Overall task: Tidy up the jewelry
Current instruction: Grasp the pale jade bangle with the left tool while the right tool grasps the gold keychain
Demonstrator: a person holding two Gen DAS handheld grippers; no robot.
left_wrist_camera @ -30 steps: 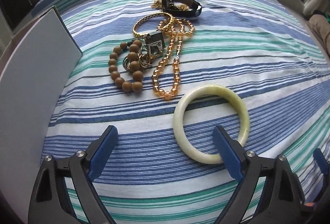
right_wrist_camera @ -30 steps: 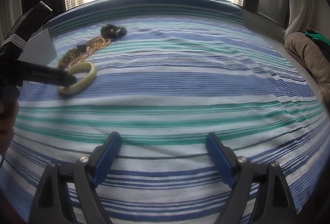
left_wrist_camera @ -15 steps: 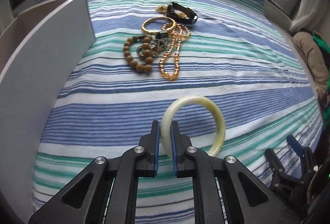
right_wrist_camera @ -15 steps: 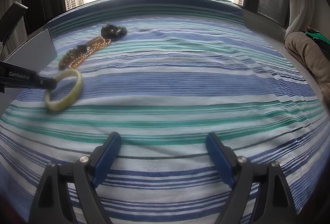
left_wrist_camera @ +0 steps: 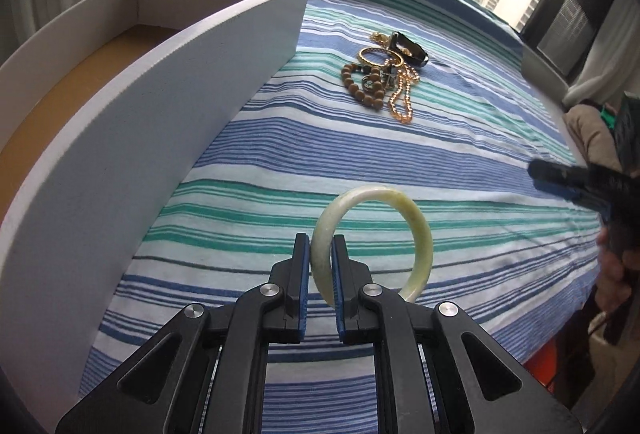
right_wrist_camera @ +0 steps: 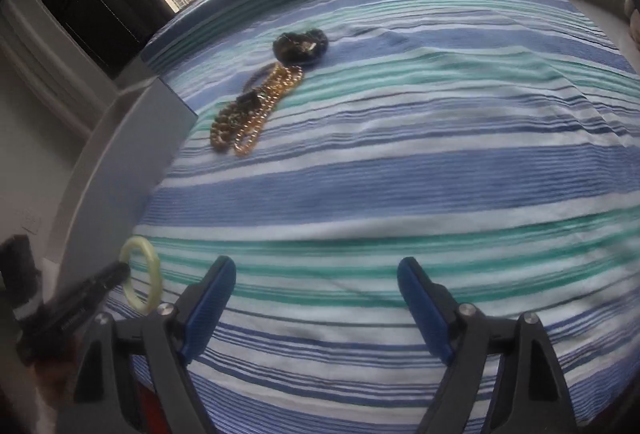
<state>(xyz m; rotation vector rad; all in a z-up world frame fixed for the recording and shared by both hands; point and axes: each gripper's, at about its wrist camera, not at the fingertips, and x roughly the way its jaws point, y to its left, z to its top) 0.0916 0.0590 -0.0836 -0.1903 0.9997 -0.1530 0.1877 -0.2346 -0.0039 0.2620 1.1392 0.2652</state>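
Note:
My left gripper (left_wrist_camera: pixel 321 266) is shut on a pale green jade bangle (left_wrist_camera: pixel 416 226), pinching its left side and holding it upright above the striped bedcover. From the right wrist view the same bangle (right_wrist_camera: pixel 148 274) hangs at the far left in that gripper (right_wrist_camera: pixel 116 272), beside the box wall. A pile of jewelry (left_wrist_camera: pixel 384 74) lies further up the bed: brown wooden beads, gold chains, a gold bangle and a black band. My right gripper (right_wrist_camera: pixel 316 302) hovers over the cover with its jaws closing and nothing between them; the pile (right_wrist_camera: pixel 260 110) lies far ahead of it.
An open white cardboard box (left_wrist_camera: pixel 152 114) with a brown floor stands at the left on the bed (left_wrist_camera: pixel 460 138). Its grey wall (right_wrist_camera: pixel 120 170) shows at the left in the right wrist view. A hand and the other gripper (left_wrist_camera: pixel 576 182) come in from the right edge. Windows lie beyond the bed.
My left gripper shut on the jade bangle, lifted it off the cover and carried it back, away from the pile and alongside the box. My right gripper rose and swung left; its jaws narrowed.

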